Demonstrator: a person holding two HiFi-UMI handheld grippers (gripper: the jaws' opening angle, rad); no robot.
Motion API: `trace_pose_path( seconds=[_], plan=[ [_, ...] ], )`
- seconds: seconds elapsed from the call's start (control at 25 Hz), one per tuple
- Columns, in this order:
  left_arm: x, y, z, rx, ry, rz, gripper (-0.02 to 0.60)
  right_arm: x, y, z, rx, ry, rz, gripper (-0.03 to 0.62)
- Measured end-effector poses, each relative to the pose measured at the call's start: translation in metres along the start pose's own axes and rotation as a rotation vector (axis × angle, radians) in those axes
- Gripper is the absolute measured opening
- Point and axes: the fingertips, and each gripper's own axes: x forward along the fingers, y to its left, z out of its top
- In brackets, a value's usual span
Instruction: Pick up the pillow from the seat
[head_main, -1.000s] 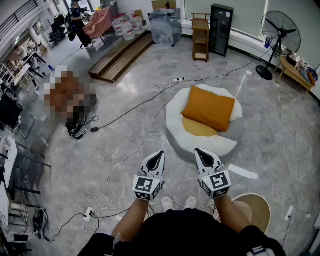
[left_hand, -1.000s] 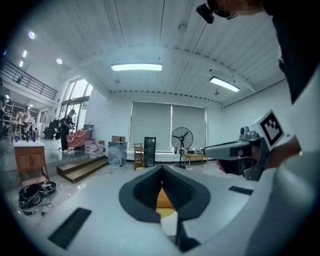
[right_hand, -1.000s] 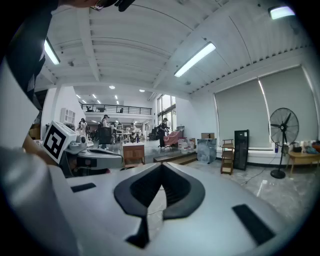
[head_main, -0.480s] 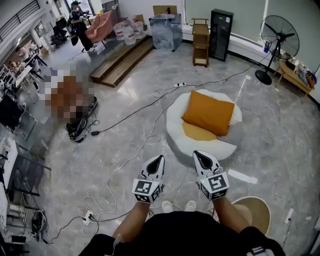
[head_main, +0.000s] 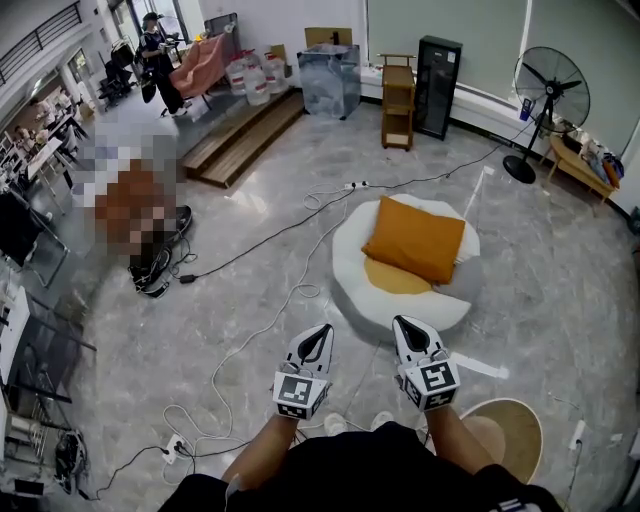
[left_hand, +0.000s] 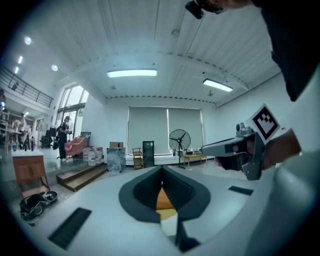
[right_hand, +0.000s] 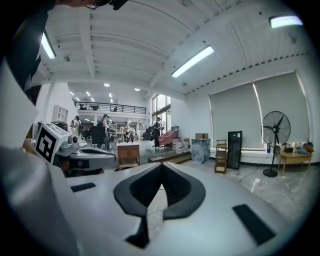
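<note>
The big grey floor (head_main: 560, 260) lay all around me. On it sat a round white seat (head_main: 345, 265), a little way ahead of me. The orange pillow (head_main: 415, 240) lay on top of the seat, toward its far side. My left tongs (head_main: 320, 332) and right tongs (head_main: 405, 326) were side by side, well short of the seat. Both were clenched tight with nothing in them. I think this was the getting-close step. Next I would need to step nearer, open the tongs and reach for the pillow's edge.
</note>
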Motion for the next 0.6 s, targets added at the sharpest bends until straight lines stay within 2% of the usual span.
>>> trace_pose_path(
  seconds=[0.04,0.28,0.6],
  plan=[
    [-0.002,0.001,0.001,0.013,-0.005,-0.008,0.012,0.0,0.003,0.001,0.006,-0.004,-0.007,0.006],
    [0.001,0.011,-0.007,-0.033,0.003,-0.035,0.011,0.001,0.005,-0.001,0.026,-0.031,-0.042,0.006],
    [0.045,0.029,-0.011,-0.042,0.026,-0.043,0.012,0.029,-0.027,-0.008,0.053,-0.011,-0.042,0.006]
  ],
)
